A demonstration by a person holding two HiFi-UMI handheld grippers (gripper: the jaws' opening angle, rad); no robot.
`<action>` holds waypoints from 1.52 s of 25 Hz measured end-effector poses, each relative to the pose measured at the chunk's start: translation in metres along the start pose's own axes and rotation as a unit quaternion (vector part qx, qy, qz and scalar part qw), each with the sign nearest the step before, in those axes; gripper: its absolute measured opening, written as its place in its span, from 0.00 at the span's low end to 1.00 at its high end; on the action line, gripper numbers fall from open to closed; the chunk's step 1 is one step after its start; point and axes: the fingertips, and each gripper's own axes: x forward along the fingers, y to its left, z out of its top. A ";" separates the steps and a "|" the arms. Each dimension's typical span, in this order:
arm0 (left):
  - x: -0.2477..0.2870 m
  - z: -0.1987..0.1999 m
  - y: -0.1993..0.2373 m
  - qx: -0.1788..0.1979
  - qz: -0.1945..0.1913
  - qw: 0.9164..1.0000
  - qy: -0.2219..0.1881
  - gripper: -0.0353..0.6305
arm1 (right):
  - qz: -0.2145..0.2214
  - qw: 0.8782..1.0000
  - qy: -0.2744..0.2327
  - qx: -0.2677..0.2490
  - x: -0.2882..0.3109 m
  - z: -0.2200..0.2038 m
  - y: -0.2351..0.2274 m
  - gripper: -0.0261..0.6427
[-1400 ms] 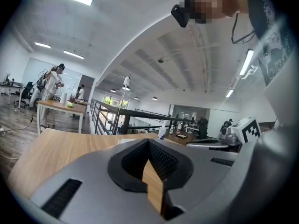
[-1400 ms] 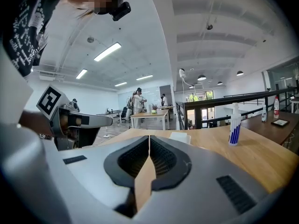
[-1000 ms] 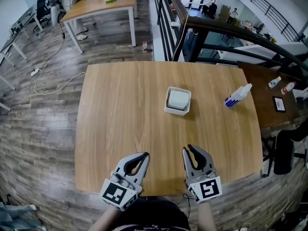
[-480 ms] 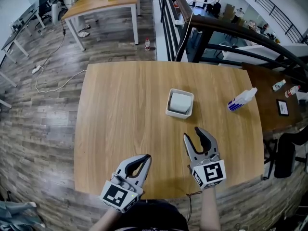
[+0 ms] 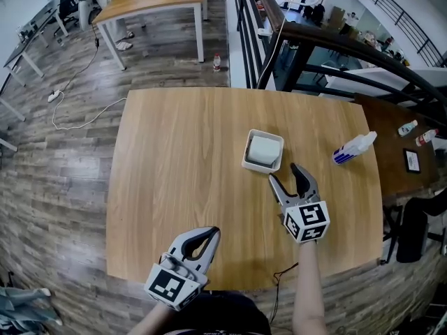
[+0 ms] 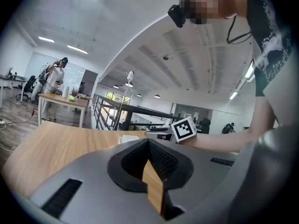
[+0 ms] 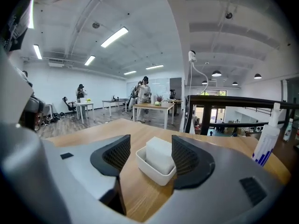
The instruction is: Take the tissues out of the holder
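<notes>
No words, brands or numbers can be read anywhere; the blue label on the spray bottle [image 5: 355, 148] is too small.

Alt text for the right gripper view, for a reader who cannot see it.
Dark jaws of the right gripper, opening, frame a white rectangular holder of white tissues ahead on the light wooden table, touching neither. A white spray bottle with blue label is at far right.
</notes>
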 end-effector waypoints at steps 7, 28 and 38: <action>-0.001 0.000 0.003 -0.007 0.008 1.000 0.001 0.06 | -0.001 1.000 0.020 -0.020 0.023 -0.003 -0.020 0.47; 0.000 -0.007 0.021 -0.020 0.033 0.999 0.015 0.06 | 0.119 0.980 0.157 -0.032 0.112 -0.061 -0.046 0.62; -0.003 -0.010 0.026 -0.026 0.040 0.999 0.023 0.06 | 0.172 0.963 0.195 -0.066 0.132 -0.078 -0.030 0.62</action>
